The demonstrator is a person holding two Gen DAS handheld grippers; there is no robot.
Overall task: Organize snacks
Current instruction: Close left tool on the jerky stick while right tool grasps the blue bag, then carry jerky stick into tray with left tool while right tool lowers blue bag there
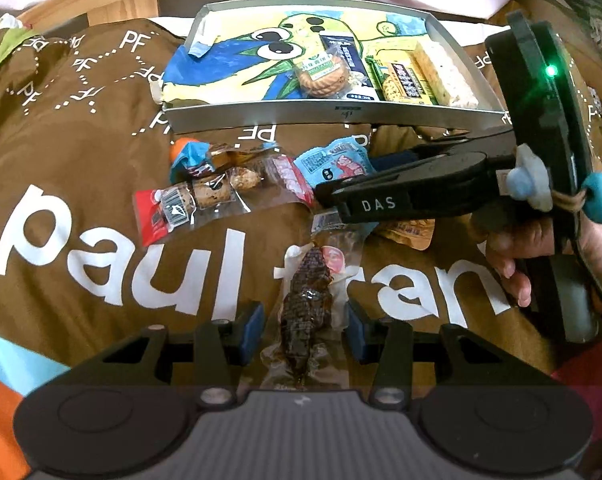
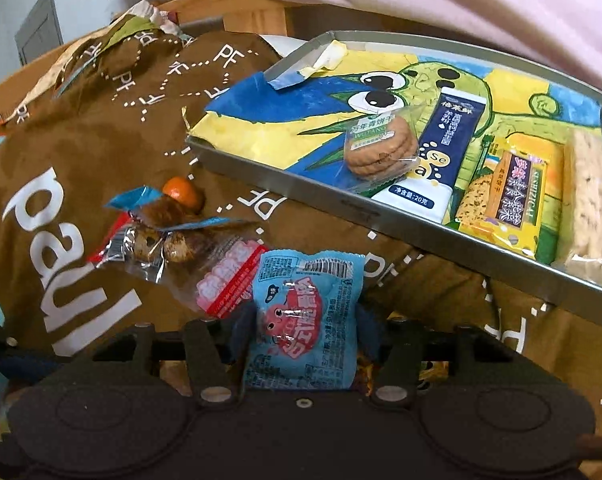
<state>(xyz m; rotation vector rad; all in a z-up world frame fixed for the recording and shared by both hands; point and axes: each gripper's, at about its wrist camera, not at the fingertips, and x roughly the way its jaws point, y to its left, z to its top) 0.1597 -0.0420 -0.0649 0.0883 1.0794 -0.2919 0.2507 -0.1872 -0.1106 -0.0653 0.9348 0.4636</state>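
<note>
A metal tray (image 1: 277, 117) with a cartoon lining holds a wrapped biscuit (image 1: 321, 74), a dark blue packet (image 2: 445, 148), a yellow packet (image 2: 513, 196) and a pale rice bar (image 2: 593, 216). Loose snacks lie on the brown cloth before it. My left gripper (image 1: 304, 330) is open, its pads either side of a clear pack of dark dried meat (image 1: 307, 300). My right gripper (image 2: 303, 332) is shut on a light blue snack packet (image 2: 301, 320); it shows in the left wrist view (image 1: 341, 200) reaching over the pile.
A brown cloth printed "paul frank" (image 1: 101, 160) covers the surface. The pile holds a red-ended cookie pack (image 1: 181, 208), a pink packet (image 2: 229, 284) and an orange ball (image 2: 183, 192). A pink sheet (image 2: 421, 4) and wooden frame lie behind.
</note>
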